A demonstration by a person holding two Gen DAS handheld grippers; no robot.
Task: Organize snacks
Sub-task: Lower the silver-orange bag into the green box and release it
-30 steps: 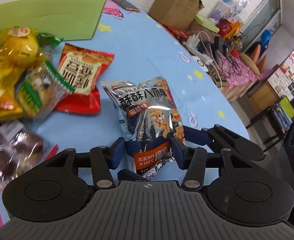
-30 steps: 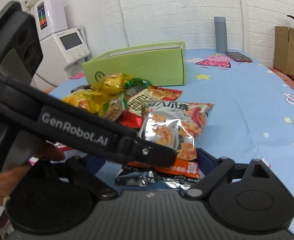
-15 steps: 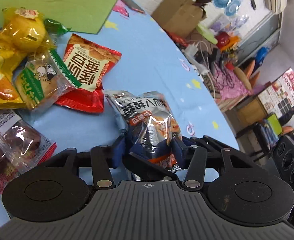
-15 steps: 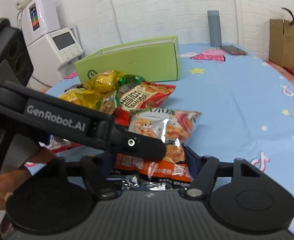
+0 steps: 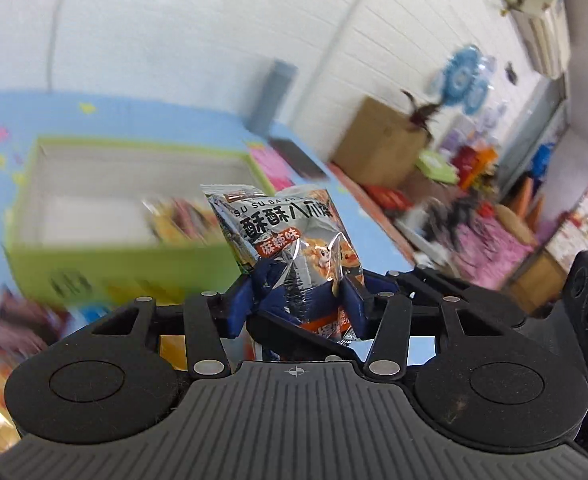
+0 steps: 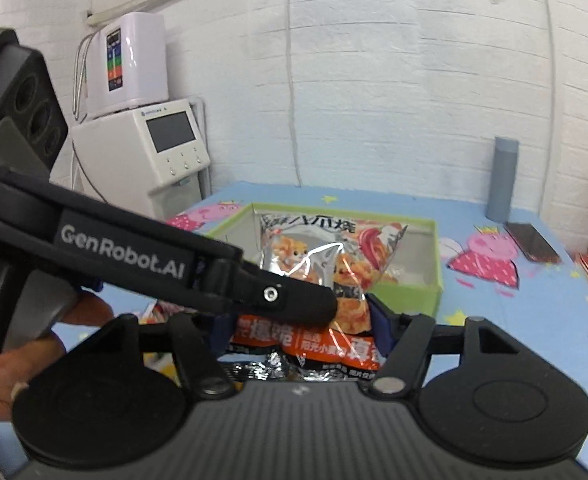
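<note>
Silver foil snack packet [image 5: 290, 248] sits pinched in your left gripper [image 5: 297, 304], clear of the blue tablecloth [image 5: 142, 124], w/ the open green box [image 5: 106, 256] behind it (box contents smeared by blur, can't make out). Your right gripper [image 6: 299, 334] is clamped on an orange-and-silver packet [image 6: 325, 264], jaws having just closed on it. Its left pad is hidden behind the left tool's black arm [image 6: 154, 264], and your hand [image 6: 22, 360] is cut off at frame edge.
</note>
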